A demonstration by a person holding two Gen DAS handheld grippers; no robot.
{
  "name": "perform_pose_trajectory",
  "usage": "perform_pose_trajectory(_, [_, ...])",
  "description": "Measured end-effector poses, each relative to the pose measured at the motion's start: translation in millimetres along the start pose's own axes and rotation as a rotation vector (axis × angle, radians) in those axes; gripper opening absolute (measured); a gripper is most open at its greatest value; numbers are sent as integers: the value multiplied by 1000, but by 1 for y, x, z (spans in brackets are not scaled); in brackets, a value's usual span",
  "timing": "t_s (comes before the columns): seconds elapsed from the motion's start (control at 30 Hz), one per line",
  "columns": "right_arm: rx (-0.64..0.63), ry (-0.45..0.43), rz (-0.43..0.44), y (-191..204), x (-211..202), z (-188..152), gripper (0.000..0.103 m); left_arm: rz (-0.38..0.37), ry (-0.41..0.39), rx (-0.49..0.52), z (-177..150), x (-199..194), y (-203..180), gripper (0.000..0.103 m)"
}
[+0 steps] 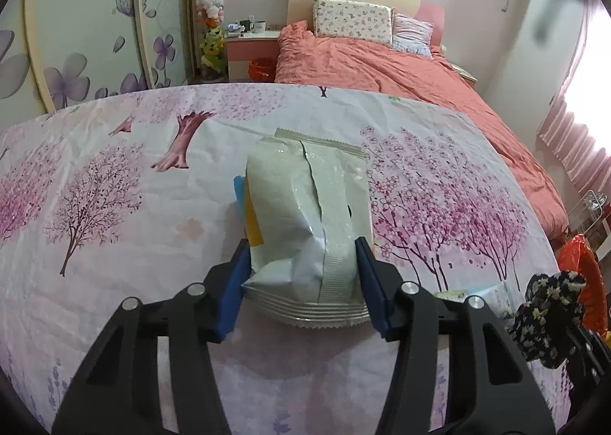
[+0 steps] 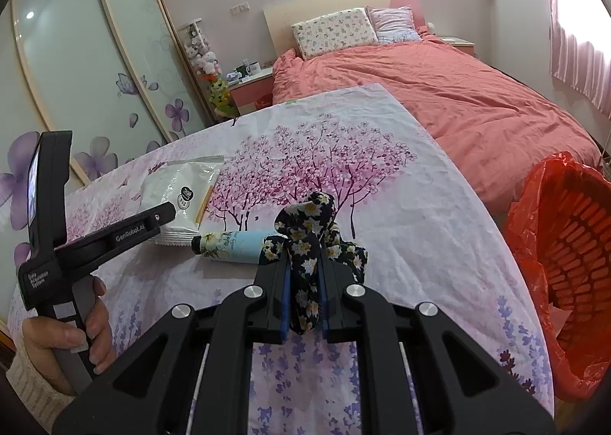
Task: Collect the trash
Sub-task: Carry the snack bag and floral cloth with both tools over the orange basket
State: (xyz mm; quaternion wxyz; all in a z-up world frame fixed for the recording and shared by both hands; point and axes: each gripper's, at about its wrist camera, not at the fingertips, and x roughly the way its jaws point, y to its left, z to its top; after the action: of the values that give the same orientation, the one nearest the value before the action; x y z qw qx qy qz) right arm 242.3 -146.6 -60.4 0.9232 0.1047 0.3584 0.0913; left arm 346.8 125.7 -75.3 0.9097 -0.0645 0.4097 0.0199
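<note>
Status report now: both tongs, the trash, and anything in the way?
Left tongs shut on snack packet. Right tongs shut on floral scrunchie. Red-lined bin at right, open. Floral tube lies between, not blocking.

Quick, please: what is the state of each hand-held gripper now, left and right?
Left hand-held gripper: closed on the white snack packet, pads pressing its sides.
Right hand-held gripper: closed on the dark floral cloth.

right claw [image 2: 303,295] clamping floral scrunchie [image 2: 305,267]
</note>
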Motion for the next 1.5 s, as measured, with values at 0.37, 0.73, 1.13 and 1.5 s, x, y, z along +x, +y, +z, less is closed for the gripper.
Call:
perform_pose_trajectory(0.37, [17, -31, 2, -4, -17, 2, 11, -16, -75, 30, 1, -41, 0, 52])
perform_pose_trajectory(0.73, [37, -120, 7, -13, -61, 6, 11, -47, -156, 102, -14, -105, -20, 52])
perform_pose_trajectory(1.13, [116, -233, -51, -35, -109, 2, 11, -180, -190, 199, -42, -155, -59, 52])
perform_pose_trajectory(1.5, [163, -294, -123, -93, -140, -5, 11, -300, -177, 254, -56, -159, -132, 52])
